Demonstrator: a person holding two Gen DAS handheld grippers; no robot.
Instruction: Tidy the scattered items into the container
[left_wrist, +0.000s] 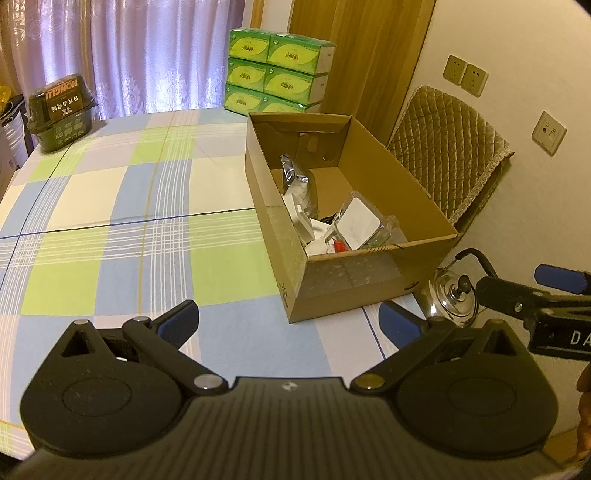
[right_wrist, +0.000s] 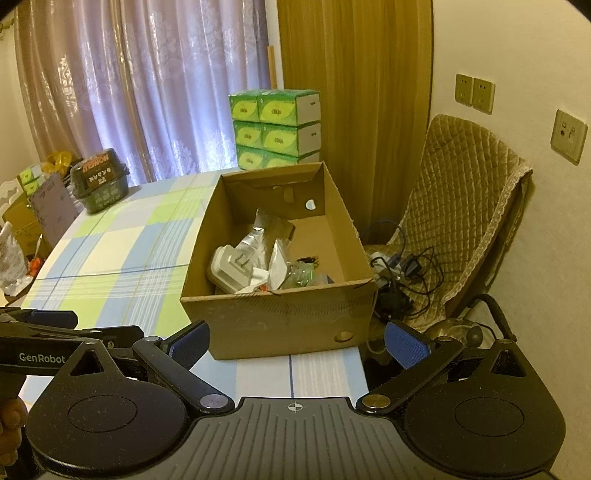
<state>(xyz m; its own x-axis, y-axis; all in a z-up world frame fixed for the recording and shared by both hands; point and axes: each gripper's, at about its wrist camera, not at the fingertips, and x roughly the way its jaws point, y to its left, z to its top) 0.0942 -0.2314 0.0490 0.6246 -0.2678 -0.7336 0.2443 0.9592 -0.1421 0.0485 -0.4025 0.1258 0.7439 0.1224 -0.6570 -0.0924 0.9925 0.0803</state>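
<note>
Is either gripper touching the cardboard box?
Apart. Both wrist views show tablecloth between the cardboard box and the open left gripper and right gripper.

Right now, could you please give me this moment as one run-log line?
left gripper: open, empty | right gripper: open, empty | cardboard box: holds packets, plug | checked tablecloth: nothing loose near box

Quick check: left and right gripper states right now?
Left gripper: open, holding nothing.
Right gripper: open, holding nothing.

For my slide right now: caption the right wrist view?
Open tongs face a cardboard box of clutter on a checked tablecloth.
</note>
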